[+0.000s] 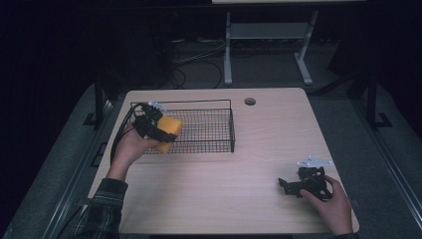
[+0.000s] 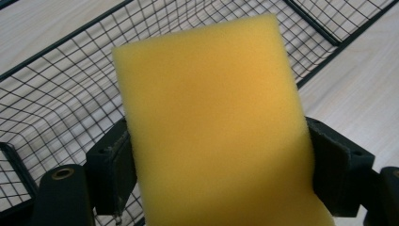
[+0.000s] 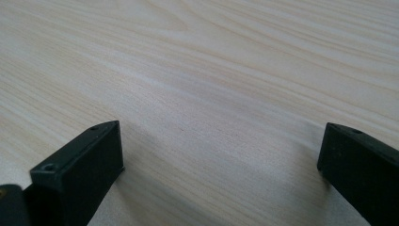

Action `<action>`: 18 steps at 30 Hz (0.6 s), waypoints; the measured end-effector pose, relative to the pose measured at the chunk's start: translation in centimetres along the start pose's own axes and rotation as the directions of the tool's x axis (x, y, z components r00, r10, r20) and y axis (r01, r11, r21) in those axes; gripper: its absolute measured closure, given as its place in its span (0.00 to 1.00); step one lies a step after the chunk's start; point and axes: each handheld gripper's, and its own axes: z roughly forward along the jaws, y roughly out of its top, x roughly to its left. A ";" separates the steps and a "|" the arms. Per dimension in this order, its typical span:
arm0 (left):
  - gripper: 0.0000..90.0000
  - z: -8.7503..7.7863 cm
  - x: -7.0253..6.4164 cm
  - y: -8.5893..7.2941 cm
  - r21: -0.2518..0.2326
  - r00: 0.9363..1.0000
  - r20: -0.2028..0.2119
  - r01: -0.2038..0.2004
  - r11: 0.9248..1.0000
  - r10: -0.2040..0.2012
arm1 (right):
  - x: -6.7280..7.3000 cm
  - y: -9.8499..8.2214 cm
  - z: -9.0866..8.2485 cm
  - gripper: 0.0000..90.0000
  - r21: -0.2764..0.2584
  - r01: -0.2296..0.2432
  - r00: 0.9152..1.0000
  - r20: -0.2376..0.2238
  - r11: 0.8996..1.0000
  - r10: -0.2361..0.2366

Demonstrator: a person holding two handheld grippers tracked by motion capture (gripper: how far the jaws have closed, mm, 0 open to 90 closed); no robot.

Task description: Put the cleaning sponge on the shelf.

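Observation:
A yellow sponge (image 1: 168, 131) is clamped in my left gripper (image 1: 155, 129), held over the left end of a black wire basket (image 1: 209, 130). In the left gripper view the sponge (image 2: 214, 127) stands upright between both black jaws, with the basket mesh (image 2: 56, 103) just behind and below it. My right gripper (image 1: 291, 185) rests low on the table near the front right, held by a hand. In the right gripper view its jaws stand wide apart over bare wood (image 3: 211, 94), nothing between them.
The light wooden table (image 1: 259, 164) has a cable hole (image 1: 250, 101) at the back. Beyond its far edge a white desk frame (image 1: 268, 45) and cables lie on the dark floor. A plaid sleeve (image 1: 102, 206) enters at the bottom left.

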 end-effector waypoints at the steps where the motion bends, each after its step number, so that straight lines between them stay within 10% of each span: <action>1: 0.22 0.0 0.1 0.0 0.000 1.000 -0.004 0.001 1.000 -0.001 | 0.0 0.0 0.0 0.00 0.000 -0.001 1.000 0.000 1.000 0.001; 18: 0.22 -0.1 2.6 0.9 -0.001 0.999 -0.049 0.020 1.000 -0.020 | 0.0 0.0 0.0 0.00 0.000 -0.001 1.000 0.000 1.000 0.001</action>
